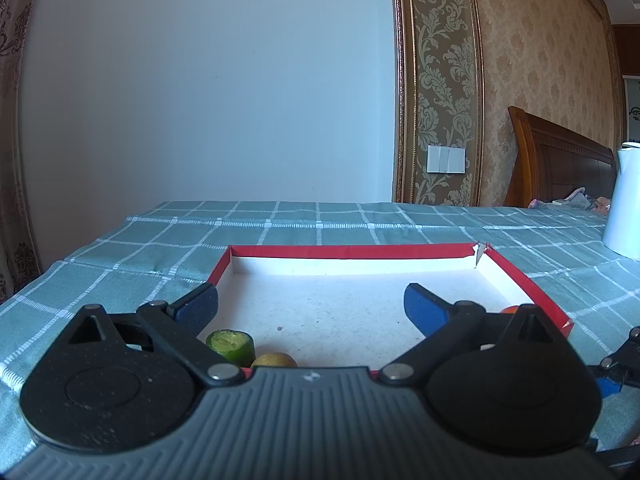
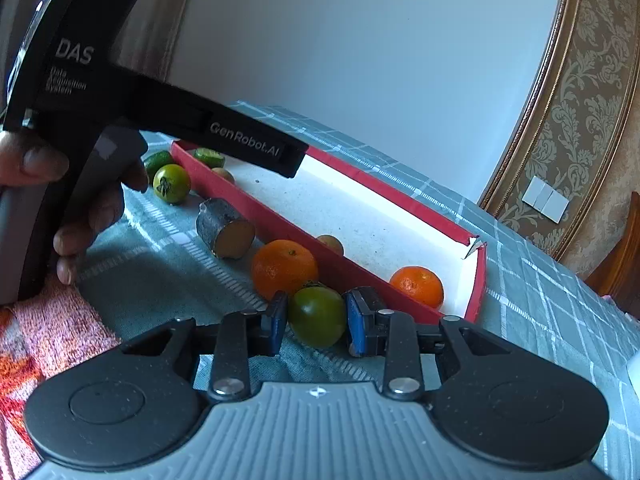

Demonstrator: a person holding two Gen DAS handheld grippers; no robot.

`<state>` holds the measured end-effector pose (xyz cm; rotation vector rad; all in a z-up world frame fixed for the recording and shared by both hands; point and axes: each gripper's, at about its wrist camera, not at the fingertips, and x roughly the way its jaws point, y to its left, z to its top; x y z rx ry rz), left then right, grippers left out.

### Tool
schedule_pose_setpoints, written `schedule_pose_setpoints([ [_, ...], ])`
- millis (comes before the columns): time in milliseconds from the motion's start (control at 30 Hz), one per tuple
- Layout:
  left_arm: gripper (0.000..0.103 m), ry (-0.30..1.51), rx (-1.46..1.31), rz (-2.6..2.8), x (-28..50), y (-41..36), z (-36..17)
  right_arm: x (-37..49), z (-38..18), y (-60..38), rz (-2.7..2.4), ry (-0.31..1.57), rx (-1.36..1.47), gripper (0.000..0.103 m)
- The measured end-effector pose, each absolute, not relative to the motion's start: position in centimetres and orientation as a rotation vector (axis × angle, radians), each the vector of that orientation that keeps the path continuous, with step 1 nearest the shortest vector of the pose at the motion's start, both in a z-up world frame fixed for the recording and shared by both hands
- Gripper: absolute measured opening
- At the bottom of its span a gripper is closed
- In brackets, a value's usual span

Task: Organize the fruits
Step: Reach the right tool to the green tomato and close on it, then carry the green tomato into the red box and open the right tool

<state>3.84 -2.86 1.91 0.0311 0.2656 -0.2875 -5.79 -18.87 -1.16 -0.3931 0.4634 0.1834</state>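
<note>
A red-rimmed tray point(image 2: 280, 224) with a white floor lies on the checked cloth; it also shows in the left wrist view point(image 1: 352, 251). My right gripper point(image 2: 316, 320) is shut on a green tomato point(image 2: 317, 322) on the cloth just outside the tray's near wall. An orange point(image 2: 283, 266) lies touching it behind. Inside the tray are an orange point(image 2: 418, 285), a small brown fruit point(image 2: 331, 243) and a cut green piece point(image 2: 209, 157). My left gripper point(image 1: 312, 304) is open and empty over the tray, above a cut green piece point(image 1: 231, 344) and a brown fruit point(image 1: 274, 360).
On the cloth outside the tray lie a cut brown-skinned piece point(image 2: 225, 227), another green tomato point(image 2: 172, 183) and a small green fruit point(image 2: 157, 161). A white kettle point(image 1: 624, 200) stands at the right. A pink towel point(image 2: 44, 344) lies at the near left.
</note>
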Motion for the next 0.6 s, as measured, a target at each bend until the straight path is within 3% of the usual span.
schedule_pose_setpoints([
  [267, 0.099, 0.266, 0.032, -0.287, 3.9, -2.9, 1.9, -4.4, 1.7, -19.8, 0.147, 0.392, -0.321, 0.031],
  [600, 0.099, 0.264, 0.035, -0.292, 3.9, -3.0, 1.9, 0.6, 2.2, -22.4, 0.106, 0.457, -0.174, 0.031],
])
